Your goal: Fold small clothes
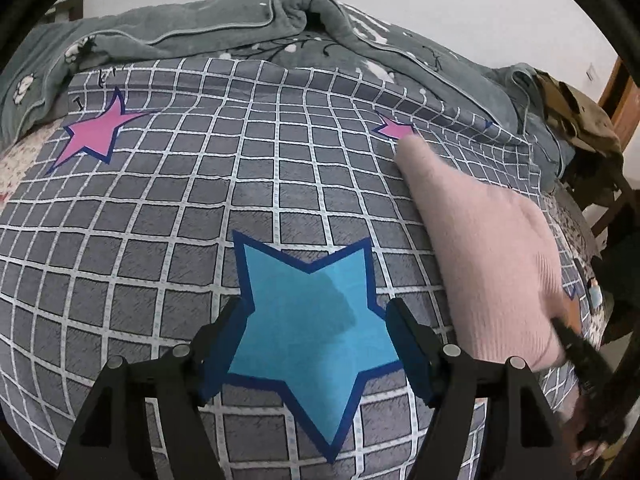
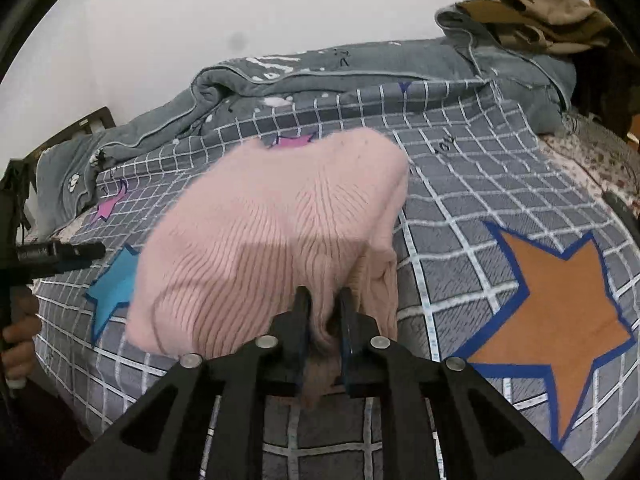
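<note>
The sweater, pink ribbed knit, is gathered in a loose heap on the checked sheet. It lies between the blue star and the orange star printed on that sheet, with its left edge over part of the blue star in the right wrist view.

Right gripper: jaws nearly together, clamped on a bunched fold at the near edge of the sweater. Knit fabric shows between the pads and hangs below them. The image of the sweater is blurred.

Left gripper: jaws wide apart, nothing between them. It stands above the blue star, just left of the sweater and clear of it. In the right wrist view the same tool shows at the left frame edge, with a hand on its grip.

A small pink star shows at the far end of the sweater. A grey quilt is rumpled along the far side of the sheet, against a white wall. Brown clothes are piled at the quilt's right end.
</note>
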{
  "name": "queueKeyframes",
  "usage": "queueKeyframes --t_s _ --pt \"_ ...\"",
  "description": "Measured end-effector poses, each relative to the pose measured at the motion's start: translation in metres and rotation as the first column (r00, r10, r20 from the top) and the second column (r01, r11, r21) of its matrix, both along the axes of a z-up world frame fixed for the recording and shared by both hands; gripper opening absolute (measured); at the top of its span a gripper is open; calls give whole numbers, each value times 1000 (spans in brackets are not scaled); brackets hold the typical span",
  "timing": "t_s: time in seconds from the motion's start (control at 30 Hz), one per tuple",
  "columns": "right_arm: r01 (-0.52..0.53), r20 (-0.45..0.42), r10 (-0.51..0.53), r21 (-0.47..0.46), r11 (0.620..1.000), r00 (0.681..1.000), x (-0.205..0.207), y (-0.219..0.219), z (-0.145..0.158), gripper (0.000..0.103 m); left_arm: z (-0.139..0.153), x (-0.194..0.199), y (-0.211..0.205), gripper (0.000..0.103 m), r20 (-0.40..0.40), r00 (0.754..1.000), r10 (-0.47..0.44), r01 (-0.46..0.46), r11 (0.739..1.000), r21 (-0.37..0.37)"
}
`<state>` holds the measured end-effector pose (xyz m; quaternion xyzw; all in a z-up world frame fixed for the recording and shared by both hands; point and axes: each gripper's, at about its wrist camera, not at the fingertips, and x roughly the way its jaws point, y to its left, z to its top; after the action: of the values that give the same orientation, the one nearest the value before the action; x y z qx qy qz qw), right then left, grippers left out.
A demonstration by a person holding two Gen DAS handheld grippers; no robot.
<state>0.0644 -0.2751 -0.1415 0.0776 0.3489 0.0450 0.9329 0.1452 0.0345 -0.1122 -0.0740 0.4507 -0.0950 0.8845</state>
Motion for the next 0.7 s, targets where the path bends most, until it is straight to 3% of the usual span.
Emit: queueKeyframes --t_s 0.03,0.1,0.17,0.23,0.3,0.33,0.37,0.4,0.47,0.53,0.57,0.63,0.7 --pt "-15 11 15 14 1000 1000 0 1 9 22 1 -2 0 70 3 1000 -1 1 1000 3" --pt "-25 53 25 14 1000 998 1 1 24 42 4 -3 2 70 9 1000 -3 3 1000 2" --pt "-12 101 11 3 1000 995 10 0 35 57 8 -3 1 70 11 1000 3 -3 1000 -1" --pt "10 86 -11 4 1000 996 29 -1 36 59 11 -3 -2 70 10 1000 2 -2 1000 -3" --pt "42 14 -43 28 999 999 54 -3 27 59 14 -2 -6 70 13 1000 -6 6 1000 5" --pt "46 -34 -44 58 997 998 67 -4 19 57 16 -2 -9 70 16 1000 -11 11 1000 13" --pt "40 -61 -35 87 995 998 75 -5 13 38 18 -2 -11 70 21 1000 -17 17 1000 22" --pt "29 -67 -23 95 995 997 80 -3 9 27 19 -2 -13 70 24 1000 -19 18 999 26" --pt "-8 37 6 60 998 999 70 -5 24 13 21 -2 -17 70 31 999 -25 23 999 38" --pt "-3 141 -19 154 988 990 56 -31 36 10 22 -4 -20 70 41 998 -38 36 999 37" --pt "3 140 -33 213 977 990 56 -44 35 10 23 -4 -24 70 48 998 -49 48 998 31" --pt "73 77 -95 250 965 992 65 -62 19 10 23 -5 -33 70 57 995 -78 78 997 14" --pt "96 1 -99 206 974 995 77 -61 -3 9 25 -5 -46 70 58 993 -107 107 994 5"
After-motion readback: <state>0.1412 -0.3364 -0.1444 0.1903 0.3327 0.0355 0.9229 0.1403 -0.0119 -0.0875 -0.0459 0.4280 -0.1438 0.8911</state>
